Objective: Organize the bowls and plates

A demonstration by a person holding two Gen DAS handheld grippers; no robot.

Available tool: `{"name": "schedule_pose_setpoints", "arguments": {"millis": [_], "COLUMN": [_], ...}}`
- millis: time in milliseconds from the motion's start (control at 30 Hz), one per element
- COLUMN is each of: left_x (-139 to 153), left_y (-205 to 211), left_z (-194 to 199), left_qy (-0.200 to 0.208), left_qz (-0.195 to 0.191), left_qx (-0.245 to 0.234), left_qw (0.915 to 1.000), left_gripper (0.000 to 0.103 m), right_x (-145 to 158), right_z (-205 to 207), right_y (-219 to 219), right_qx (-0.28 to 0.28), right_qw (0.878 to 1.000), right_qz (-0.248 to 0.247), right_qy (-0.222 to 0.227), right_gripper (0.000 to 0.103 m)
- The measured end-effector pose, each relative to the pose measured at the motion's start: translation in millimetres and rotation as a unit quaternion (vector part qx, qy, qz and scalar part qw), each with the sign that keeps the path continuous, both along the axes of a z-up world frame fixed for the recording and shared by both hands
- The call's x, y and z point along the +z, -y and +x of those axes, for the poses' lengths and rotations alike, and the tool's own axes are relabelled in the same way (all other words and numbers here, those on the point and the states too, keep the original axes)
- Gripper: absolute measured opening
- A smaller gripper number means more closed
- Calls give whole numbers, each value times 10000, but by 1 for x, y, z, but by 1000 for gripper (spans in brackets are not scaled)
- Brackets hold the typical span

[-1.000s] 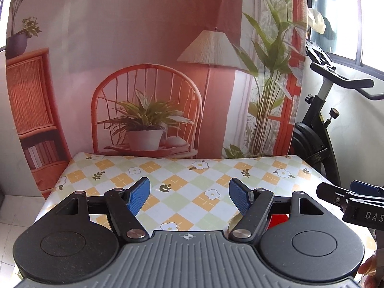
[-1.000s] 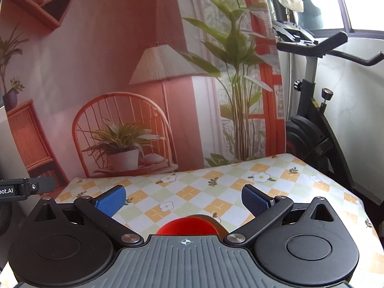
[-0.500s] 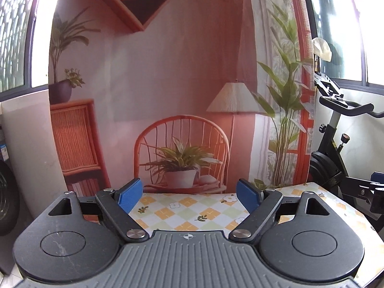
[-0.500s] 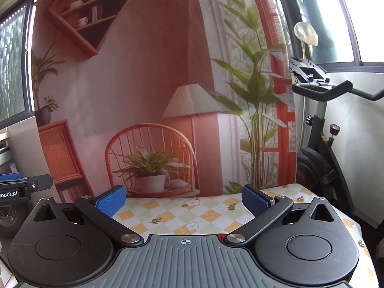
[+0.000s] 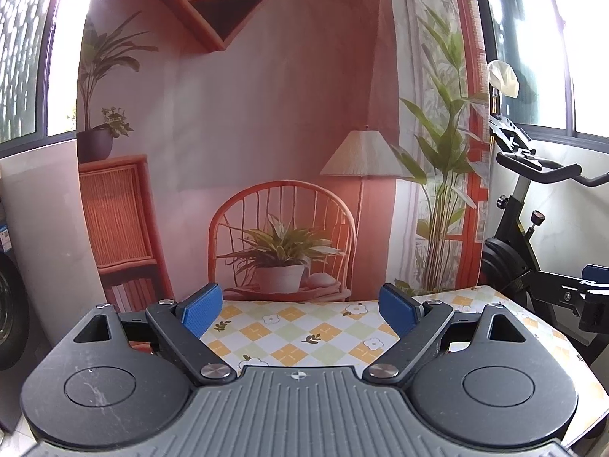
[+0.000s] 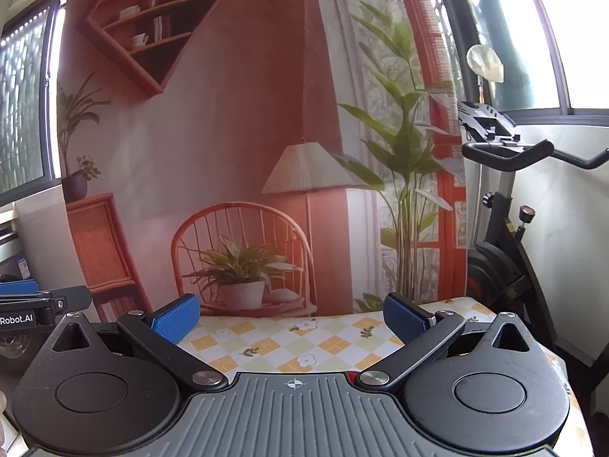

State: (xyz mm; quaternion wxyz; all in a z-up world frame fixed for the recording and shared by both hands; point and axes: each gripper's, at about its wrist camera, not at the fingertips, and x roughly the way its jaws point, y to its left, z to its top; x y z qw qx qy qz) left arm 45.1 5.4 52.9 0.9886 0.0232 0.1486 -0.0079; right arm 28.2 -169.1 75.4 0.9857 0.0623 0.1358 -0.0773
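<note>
Both grippers are up off the table, w/ cameras looking across it at the printed backdrop (image 5: pixel 266 114): a rattan chair, potted plant, lamp and shelves, all just picture. An exercise bike (image 5: pixel 525 236) stands at the right of each frame, beside the table's far right corner. A window (image 6: pixel 23 106) runs up the left edge.

Left gripper (image 5: pixel 300 310): its two blue pads are spread wide apart, nothing between them but bare checked tablecloth (image 5: pixel 304 331). In that view the other tool's black arm and blue tip poke in at the right edge.

Right gripper (image 6: pixel 291 318): its two blue pads are likewise wide apart and empty. The left tool shows at the mid-left edge of the right view, w/ "Robot.AI" lettering.

Count: two grippers, one table, one bike. As for dishes, just one hint: a sliver of red (image 6: pixel 352 375) at the bottom centre of the right view, right behind the gripper's grey body, which blocks nearly all of it. Can't tell if it's a plate or a bowl, or its shape. The left view shows no dishes on the visible cloth.

Tablecloth pattern: yellow, pale green and white squares w/ small flowers and leaf sprigs.
</note>
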Motion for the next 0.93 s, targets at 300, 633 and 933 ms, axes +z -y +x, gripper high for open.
{"name": "schedule_pose_setpoints", "arguments": {"millis": [300, 633, 933], "left_x": [-2, -3, -5], "left_y": [-1, -4, -4], "left_z": [2, 4, 5], "left_qy": [-64, -98, -135], "left_qz": [66, 78, 72], "left_qx": [-39, -52, -77], "left_qw": [10000, 9999, 9999], "left_gripper": [91, 91, 91], "right_x": [-1, -2, -5], "right_z": [1, 1, 5], "right_y": [2, 2, 4], "right_qx": [-57, -71, -71], "right_qw": [10000, 10000, 9999], "right_qz": [15, 18, 34], "right_qy": [-28, -59, -115], "right_gripper": [103, 103, 103]}}
